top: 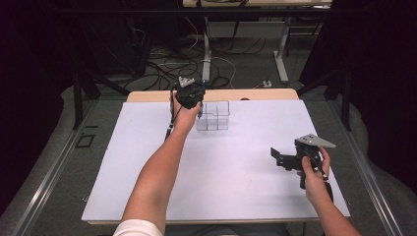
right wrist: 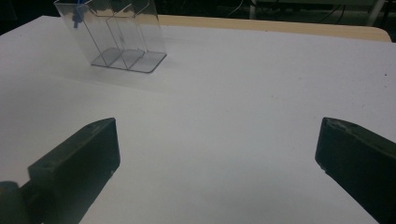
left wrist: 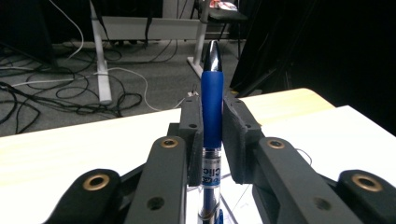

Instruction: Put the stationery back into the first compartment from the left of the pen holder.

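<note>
High view is showing the left gripper (top: pixel 191 94) sitting in the upper middle of the frame, at the far edge of the white table (top: pixel 147 172), right beside the left side of a clear organiser (top: pixel 214 116) that is divided into compartments. A blue pen (top: pixel 200 112) is hanging down from that gripper along the organiser's left side; whether its lower end is inside a compartment or just outside the wall cannot be told from this angle.

Left gripper view is showing the pen (left wrist: pixel 212 107) standing upright in the middle of the frame, between the two black jaws. The left pad is lying against the blue grip sleeve, while a thin gap seems to be showing on the right side, so the hold is looking loose rather than firm. The clear barrel with its printed label is running down below the pads.

Right gripper (top: pixel 281 158) is sitting at the lower right of the high view, above the table and well apart from the organiser. Right gripper view is showing its jaws standing wide apart with nothing between them, and the organiser (right wrist: pixel 116 37) is appearing at the upper left with a bit of blue at its top left corner.
</note>
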Motion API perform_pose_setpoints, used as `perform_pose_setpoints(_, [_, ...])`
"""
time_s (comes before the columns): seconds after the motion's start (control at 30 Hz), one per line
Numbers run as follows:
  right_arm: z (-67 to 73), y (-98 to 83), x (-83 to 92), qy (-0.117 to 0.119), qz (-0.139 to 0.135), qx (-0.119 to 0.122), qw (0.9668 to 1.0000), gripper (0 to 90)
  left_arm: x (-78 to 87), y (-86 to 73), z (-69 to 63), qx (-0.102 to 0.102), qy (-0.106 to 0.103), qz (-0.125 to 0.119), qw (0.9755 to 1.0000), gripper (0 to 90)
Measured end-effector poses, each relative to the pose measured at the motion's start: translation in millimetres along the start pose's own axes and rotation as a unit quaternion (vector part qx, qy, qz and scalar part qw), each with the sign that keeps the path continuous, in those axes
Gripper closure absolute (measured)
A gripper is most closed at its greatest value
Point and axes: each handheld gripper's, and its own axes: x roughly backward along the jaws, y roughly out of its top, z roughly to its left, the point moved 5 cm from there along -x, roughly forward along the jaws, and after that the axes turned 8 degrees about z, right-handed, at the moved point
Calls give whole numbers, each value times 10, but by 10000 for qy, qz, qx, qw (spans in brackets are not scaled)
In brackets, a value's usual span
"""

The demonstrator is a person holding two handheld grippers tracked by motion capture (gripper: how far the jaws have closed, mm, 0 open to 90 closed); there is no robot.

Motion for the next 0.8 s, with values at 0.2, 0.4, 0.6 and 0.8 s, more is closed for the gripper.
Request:
perform_pose_setpoints(0.2, [0, -1, -5, 1, 13, 55, 10000, 0, 61, 17, 42, 155, 46, 53, 9999, 616])
perform_pose_setpoints(0.4, [0, -1, -5, -9, 20, 72, 10000, 0, 161, 31, 69, 152, -15, 118, 9998, 528])
perform_pose_setpoints(0.6, [1, 4, -2, -43, 1, 91, 9999, 0, 259, 63, 53, 180, -113, 90, 9997, 475])
perform_pose_setpoints(0.8, [-18, 9, 1, -4, -1, 120, 9999, 0, 398, 117, 35, 113, -26, -3, 9999, 415])
